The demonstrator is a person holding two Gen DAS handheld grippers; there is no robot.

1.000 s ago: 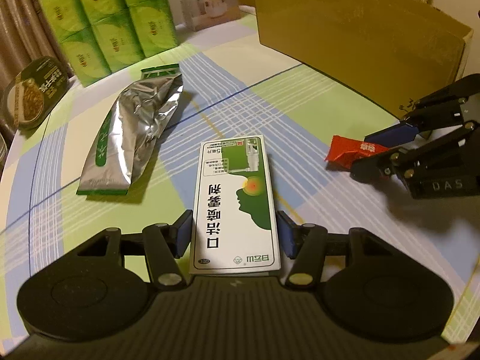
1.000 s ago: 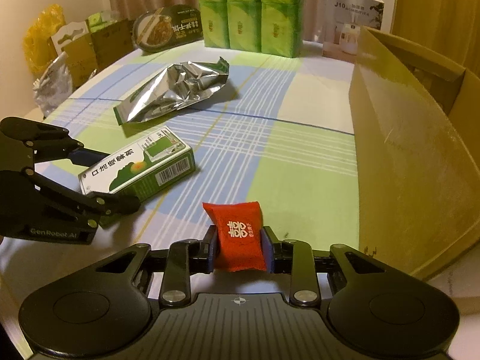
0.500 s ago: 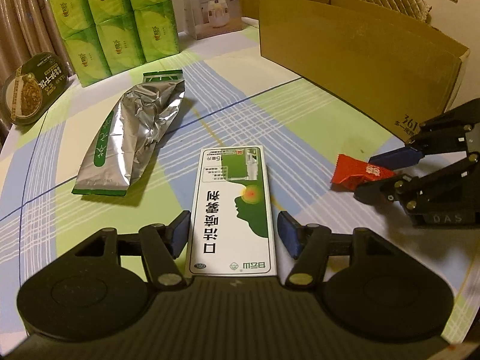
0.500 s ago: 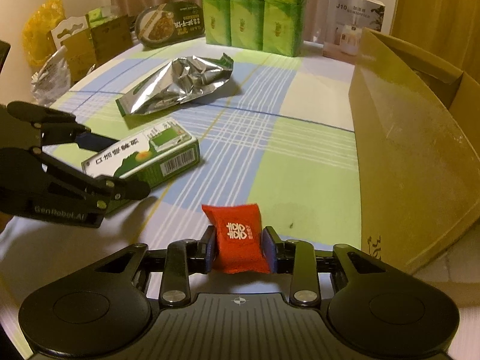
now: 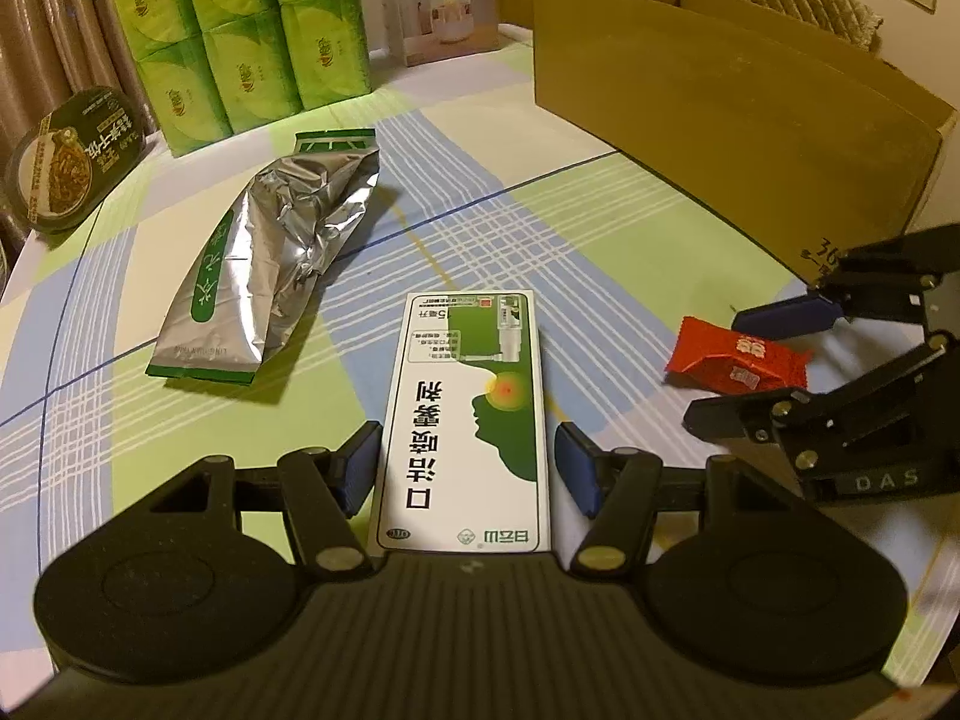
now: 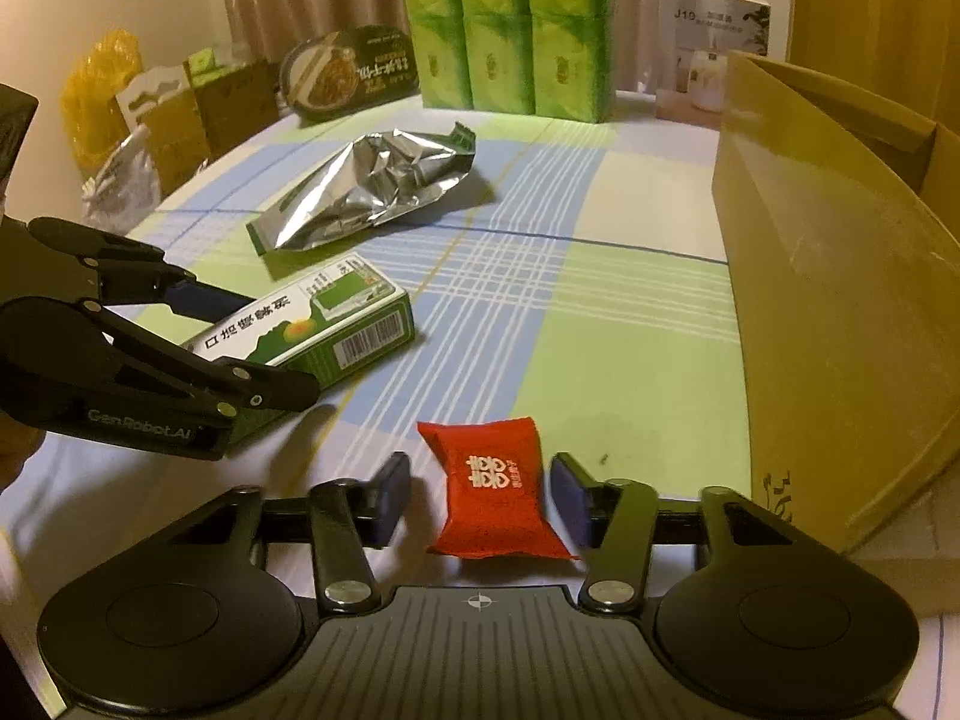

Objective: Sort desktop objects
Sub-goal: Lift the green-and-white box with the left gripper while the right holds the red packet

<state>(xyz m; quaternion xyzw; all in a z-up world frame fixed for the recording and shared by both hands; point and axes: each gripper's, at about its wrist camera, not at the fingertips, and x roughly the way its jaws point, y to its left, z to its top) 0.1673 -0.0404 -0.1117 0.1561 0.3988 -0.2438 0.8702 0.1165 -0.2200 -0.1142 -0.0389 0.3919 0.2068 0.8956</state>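
Two hand-held grippers work low over a bench [image 5: 600,228] covered in a green, blue and cream plaid cloth.

Left gripper [image 5: 468,468] – its blue pads stand either side of a green-and-white medicine box [image 5: 468,414] lying flat on the cloth. A narrow gap shows on each side; the pads do not press on it. The box's long axis runs away from the camera, near end between the fingers.

Right gripper [image 6: 480,495] – jaws opening, set moderately wide. A small red sachet [image 6: 495,483] with white print rests on the cloth between the pads, clear space on the left, close to the right pad but not squeezed. In the left wrist view the same sachet [image 5: 738,363] sits between the right gripper's fingers, well to the right of the medicine box.

Other items on the bench:
- crumpled silver foil pouch [image 5: 270,264] with green trim, lying flat beyond and left of the medicine box, apart from it
- open cardboard box [image 6: 840,276] along the right side, its wall near the sachet
- stack of green tissue packs [image 5: 240,30] at the far edge
- round dark instant-food bowl [image 5: 72,159] tipped against the curtain, left of the tissue packs
- white product carton [image 5: 444,0] marked J10, right of the tissue packs
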